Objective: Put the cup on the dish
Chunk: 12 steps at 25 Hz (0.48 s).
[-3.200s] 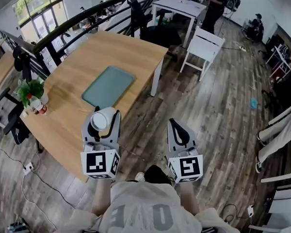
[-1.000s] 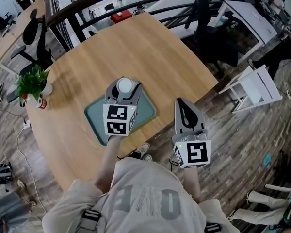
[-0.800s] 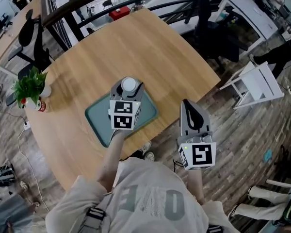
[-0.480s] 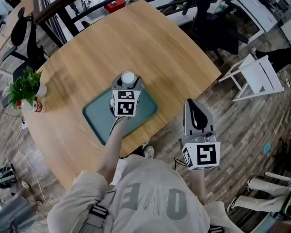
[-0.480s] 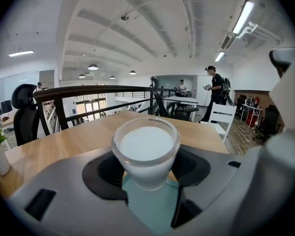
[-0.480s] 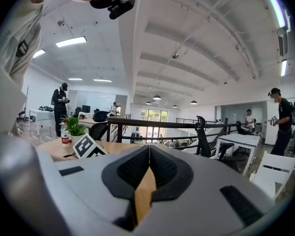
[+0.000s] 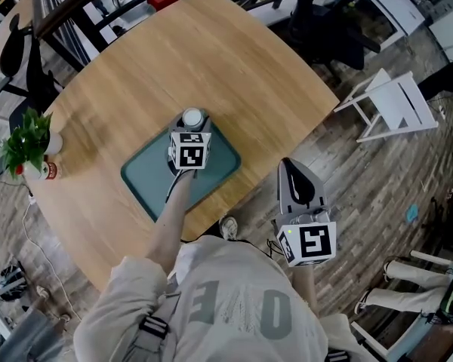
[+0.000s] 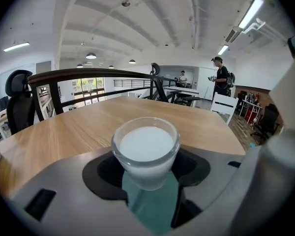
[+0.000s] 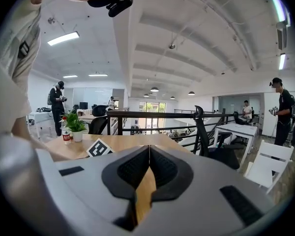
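Between the left gripper's (image 8: 146, 170) fingers (image 8: 69, 176) the cup (image 8: 145, 144) was clear, glossy glass, its inside a smooth, opaque white. Those fingers wore matt black pads (image 8: 101, 173) that looked rubbery, set in smooth, matt grey plastic. The right gripper (image 9: 149, 154) was of the same make. Under the left fingers the dish (image 7: 143, 187) was teal, smooth and dull-sheened, plastic by its look. Beyond the fingertips the table (image 8: 78, 127) was pale wood with fine grain and a soft satin finish. Past the right fingers the railing (image 9: 152, 115) looked like dark painted metal. The floor (image 7: 362, 179) was dark, streaky wood planking.
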Tool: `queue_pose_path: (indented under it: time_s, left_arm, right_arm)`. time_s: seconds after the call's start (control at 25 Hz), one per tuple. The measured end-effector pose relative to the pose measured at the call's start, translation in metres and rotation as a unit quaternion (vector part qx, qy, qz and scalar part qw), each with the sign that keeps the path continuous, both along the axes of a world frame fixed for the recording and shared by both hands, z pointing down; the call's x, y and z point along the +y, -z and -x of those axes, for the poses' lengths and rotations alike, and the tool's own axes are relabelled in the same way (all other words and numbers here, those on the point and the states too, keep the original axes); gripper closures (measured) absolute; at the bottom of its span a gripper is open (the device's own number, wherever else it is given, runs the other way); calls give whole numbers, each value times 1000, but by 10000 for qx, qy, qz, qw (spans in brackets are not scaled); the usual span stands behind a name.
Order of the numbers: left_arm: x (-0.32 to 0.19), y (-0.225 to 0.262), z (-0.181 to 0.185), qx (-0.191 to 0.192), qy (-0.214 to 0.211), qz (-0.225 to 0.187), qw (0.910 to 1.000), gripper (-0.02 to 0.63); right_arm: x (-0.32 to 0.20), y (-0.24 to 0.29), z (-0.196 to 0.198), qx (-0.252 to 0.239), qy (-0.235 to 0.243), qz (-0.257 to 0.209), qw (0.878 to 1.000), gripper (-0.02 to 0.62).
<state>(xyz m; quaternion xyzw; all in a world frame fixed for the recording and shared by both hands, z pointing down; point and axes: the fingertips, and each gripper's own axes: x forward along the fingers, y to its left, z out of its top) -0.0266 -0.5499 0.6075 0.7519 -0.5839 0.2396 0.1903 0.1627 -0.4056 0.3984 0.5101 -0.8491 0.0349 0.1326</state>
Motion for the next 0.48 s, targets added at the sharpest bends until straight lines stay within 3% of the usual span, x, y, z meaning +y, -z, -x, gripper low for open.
queue_pose_path:
  time_s: [0.48]
  left_arm:
    - [0, -23, -2, -377, -215, 88, 9990, 339]
  right_arm:
    - [2, -4, 5, 120, 107, 95, 9998, 575]
